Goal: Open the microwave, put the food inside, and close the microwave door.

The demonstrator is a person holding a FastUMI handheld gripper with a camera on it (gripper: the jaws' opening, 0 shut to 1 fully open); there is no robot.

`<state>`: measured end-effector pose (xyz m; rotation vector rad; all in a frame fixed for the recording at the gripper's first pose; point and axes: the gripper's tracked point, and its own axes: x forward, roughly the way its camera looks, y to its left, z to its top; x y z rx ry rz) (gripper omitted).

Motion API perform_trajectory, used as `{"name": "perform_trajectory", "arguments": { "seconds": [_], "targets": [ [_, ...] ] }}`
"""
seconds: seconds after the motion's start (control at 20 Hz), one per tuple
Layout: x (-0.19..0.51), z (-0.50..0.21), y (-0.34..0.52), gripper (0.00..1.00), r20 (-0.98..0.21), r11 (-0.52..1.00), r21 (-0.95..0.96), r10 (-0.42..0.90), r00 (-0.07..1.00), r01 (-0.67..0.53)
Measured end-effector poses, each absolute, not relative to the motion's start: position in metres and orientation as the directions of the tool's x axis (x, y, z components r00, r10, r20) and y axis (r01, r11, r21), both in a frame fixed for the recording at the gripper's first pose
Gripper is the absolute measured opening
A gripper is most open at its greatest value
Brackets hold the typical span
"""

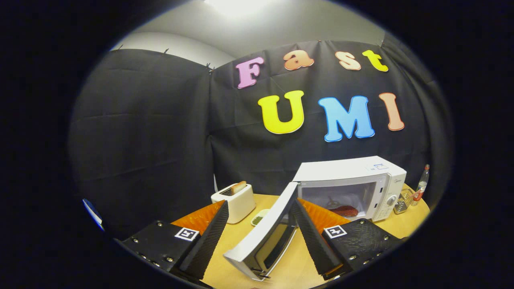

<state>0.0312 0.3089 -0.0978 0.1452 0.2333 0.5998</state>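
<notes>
I see the table (245, 257) under everything, with the microwave (353, 176) standing on it beyond my fingers, its door (263, 237) swung wide open toward me. The door's free edge sits between my gripper's (261, 237) fingers, which are spread apart and not clamped on anything. The food (344, 210) lies inside the microwave. A toaster (235, 202) stands left of the door, a bottle (421, 186) right of the microwave.

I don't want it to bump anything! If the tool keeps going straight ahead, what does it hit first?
Probably the open microwave door. It swings out between the open tool's fingers, nearer than the microwave with the food inside. Depth is hard to judge here.
</notes>
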Motion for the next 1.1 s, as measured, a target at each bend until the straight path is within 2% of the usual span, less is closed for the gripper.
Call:
{"name": "perform_trajectory", "arguments": {
  "seconds": [0.25, 0.6, 0.75, 0.8, 0.85, 0.95, 1.0, 1.1],
  "targets": [
    [-0.011, -0.094, 0.362, 0.97, -0.159, 0.745, 0.216, 0.664, 0.730, -0.631],
    [-0.052, -0.134, 0.414, 0.97, -0.213, 0.669, 0.251, 0.743, 0.634, -0.700],
    [-0.058, -0.150, 0.424, 0.89, -0.240, 0.654, 0.261, 0.756, 0.608, -0.710],
    [-0.059, -0.157, 0.423, 0.67, -0.256, 0.656, 0.265, 0.754, 0.605, -0.706],
    [-0.060, -0.165, 0.424, 0.59, -0.280, 0.650, 0.273, 0.759, 0.587, -0.710],
    [-0.065, -0.181, 0.428, 0.57, -0.325, 0.637, 0.282, 0.767, 0.553, -0.718],
    [-0.059, -0.184, 0.423, 0.56, -0.334, 0.669, 0.263, 0.739, 0.585, -0.696],
    [-0.052, -0.193, 0.409, 0.08, -0.347, 0.700, 0.257, 0.711, 0.612, -0.667]
  ]
}}
